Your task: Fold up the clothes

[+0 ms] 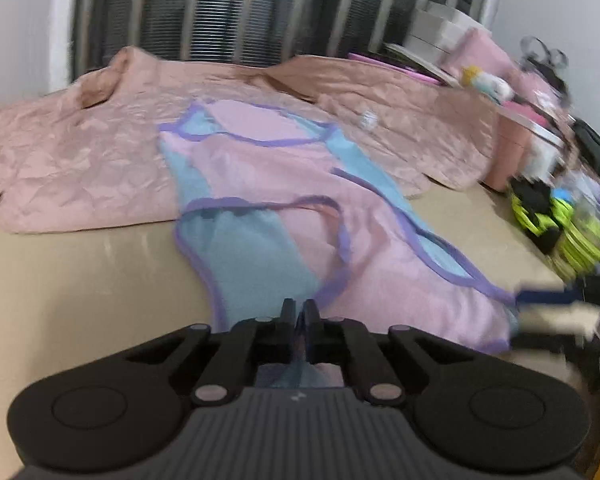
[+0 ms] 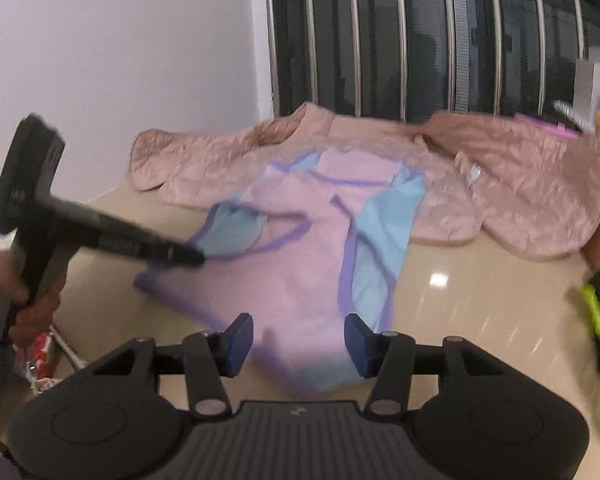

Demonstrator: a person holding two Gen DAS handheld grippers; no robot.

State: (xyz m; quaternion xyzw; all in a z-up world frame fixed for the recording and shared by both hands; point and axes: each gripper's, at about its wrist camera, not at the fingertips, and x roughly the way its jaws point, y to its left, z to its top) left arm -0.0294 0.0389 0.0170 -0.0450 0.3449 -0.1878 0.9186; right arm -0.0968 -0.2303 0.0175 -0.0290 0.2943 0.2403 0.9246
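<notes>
The left gripper is sitting nearest, its jaws pressed together on the near hem of the pink and blue garment, with a fold of blue cloth showing between the fingers behind the tips. In the right wrist view the same gripper is reaching in from the left, held by a hand that is partly cut off by the frame edge; its tip is touching the garment's left edge, though blur is hiding the exact pinch.

The right gripper is hovering over the garment's near edge with its jaws spread apart, the cloth lying below and between them but not pressed. In the left wrist view it is only a blurred dark and blue streak at the garment's right corner.

The garment is lying spread flat on the tan table, purple trim outlining it, its far end overlapping a quilted pink jacket spread beyond it. A small white tag is sitting on the jacket, unreadable.

To the right of the garment, clutter is smearing into blur: something neon green and black, a pink container, and stacked white boxes farther back. Behind the jacket, a barred dark window is filling the wall.
</notes>
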